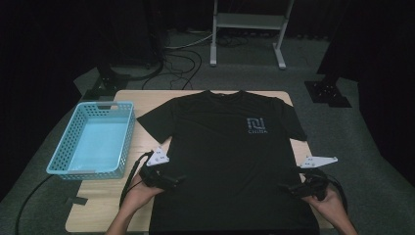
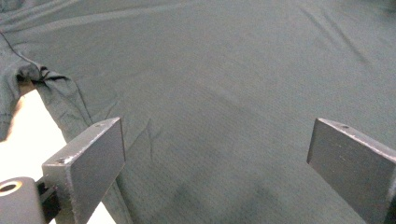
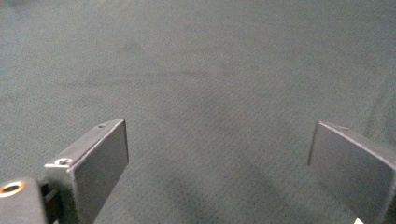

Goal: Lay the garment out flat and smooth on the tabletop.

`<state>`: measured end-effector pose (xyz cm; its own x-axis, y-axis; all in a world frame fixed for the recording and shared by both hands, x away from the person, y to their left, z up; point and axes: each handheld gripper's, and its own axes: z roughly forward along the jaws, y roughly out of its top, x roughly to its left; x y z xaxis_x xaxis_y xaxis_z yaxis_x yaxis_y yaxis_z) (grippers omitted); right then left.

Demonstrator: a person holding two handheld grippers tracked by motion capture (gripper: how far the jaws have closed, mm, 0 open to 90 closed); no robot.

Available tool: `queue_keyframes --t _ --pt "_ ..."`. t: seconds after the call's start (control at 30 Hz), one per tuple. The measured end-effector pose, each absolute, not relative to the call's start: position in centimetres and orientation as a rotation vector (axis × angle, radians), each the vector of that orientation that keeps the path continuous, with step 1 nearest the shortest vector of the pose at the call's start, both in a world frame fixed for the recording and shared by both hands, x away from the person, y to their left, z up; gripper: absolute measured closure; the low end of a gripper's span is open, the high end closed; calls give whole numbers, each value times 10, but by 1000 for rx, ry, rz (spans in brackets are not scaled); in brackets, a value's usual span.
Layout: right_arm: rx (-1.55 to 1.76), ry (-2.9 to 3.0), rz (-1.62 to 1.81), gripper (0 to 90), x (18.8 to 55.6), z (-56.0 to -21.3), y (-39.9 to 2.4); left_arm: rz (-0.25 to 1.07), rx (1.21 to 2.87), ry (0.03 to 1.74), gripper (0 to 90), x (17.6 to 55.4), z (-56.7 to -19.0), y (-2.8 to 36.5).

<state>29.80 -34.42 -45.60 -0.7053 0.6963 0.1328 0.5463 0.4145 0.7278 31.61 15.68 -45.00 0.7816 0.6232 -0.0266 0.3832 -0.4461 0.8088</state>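
A black T-shirt (image 1: pixel 230 156) lies spread flat, front up, on the wooden table (image 1: pixel 105 200), its grey chest logo (image 1: pixel 257 126) toward the far right. My left gripper (image 1: pixel 177 180) rests at the shirt's left side seam, jaws pointing right over the cloth. It is open, with only dark fabric (image 2: pixel 219 102) between its jaws. My right gripper (image 1: pixel 286 187) sits at the shirt's right side near the hem, pointing left. It is open too, above plain fabric (image 3: pixel 210 93). In the left gripper view the shirt's left sleeve (image 2: pixel 18 74) and bare table (image 2: pixel 32 126) appear at the left.
A light blue plastic basket (image 1: pixel 94 139) stands empty at the table's left edge. A white metal stand (image 1: pixel 247 27) and cables (image 1: pixel 181 61) lie on the grey floor beyond the table. A dark tape patch (image 1: pixel 77 200) marks the near left corner.
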Motion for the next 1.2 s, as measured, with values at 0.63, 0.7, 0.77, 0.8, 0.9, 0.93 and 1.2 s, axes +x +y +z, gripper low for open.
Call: queue_keyframes --t 0.63,0.7,0.77,0.8,0.9,0.93,1.2 --pt "1145 2437 1187 51 282 -466 -359 366 2077 748 31 294 -452 170" --pt "1153 2431 1190 51 280 -466 -361 366 2075 750 32 292 -452 171" --pt "1163 2424 1193 51 278 -466 -364 369 2074 750 32 290 -452 172" --pt "1165 2421 1194 50 277 -467 -365 371 2071 752 32 289 -452 173" --pt "1178 2411 1199 51 275 -468 -368 374 2071 755 32 286 -453 175" --pt "1180 2409 1199 51 274 -469 -369 371 2067 761 32 285 -454 176" --pt "1202 2397 1195 51 269 -473 -377 378 2047 776 32 279 -454 182"
